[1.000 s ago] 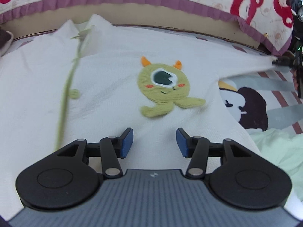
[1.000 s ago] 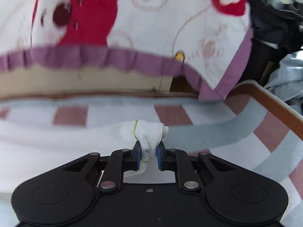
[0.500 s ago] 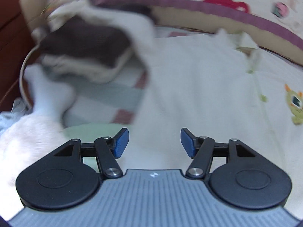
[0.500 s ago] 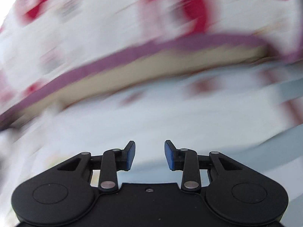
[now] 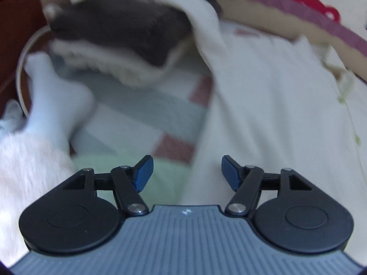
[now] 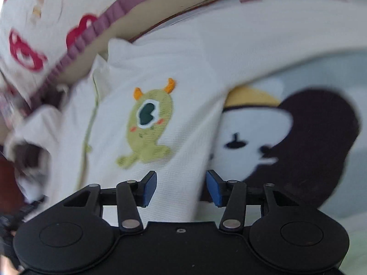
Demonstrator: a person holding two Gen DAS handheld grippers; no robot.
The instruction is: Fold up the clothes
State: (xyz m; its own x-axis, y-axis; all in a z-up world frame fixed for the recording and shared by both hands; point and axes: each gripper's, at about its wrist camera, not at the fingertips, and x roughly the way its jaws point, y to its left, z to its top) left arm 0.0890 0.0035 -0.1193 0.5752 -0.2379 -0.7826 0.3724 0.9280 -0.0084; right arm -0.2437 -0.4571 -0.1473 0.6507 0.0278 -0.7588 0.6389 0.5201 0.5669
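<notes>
Left wrist view: the left gripper (image 5: 185, 173) has just been opening and its blue pads stand apart with nothing clamped. The white shirt (image 5: 275, 114) lies ahead and to the right of the jaws; its edge passes under the gap. Ahead on the left, a dark grey garment (image 5: 119, 27) rests on pale folded cloth; a mint-green cloth (image 5: 160, 183) sits beneath the left pad.

Right wrist view: the right gripper (image 6: 181, 189) has likewise just been opening, and grips nothing. The white shirt (image 6: 183, 68) is spread directly ahead, its green monster patch (image 6: 149, 126) just beyond the fingers. A cartoon-print sheet (image 6: 298, 137) shows ahead on the right.
</notes>
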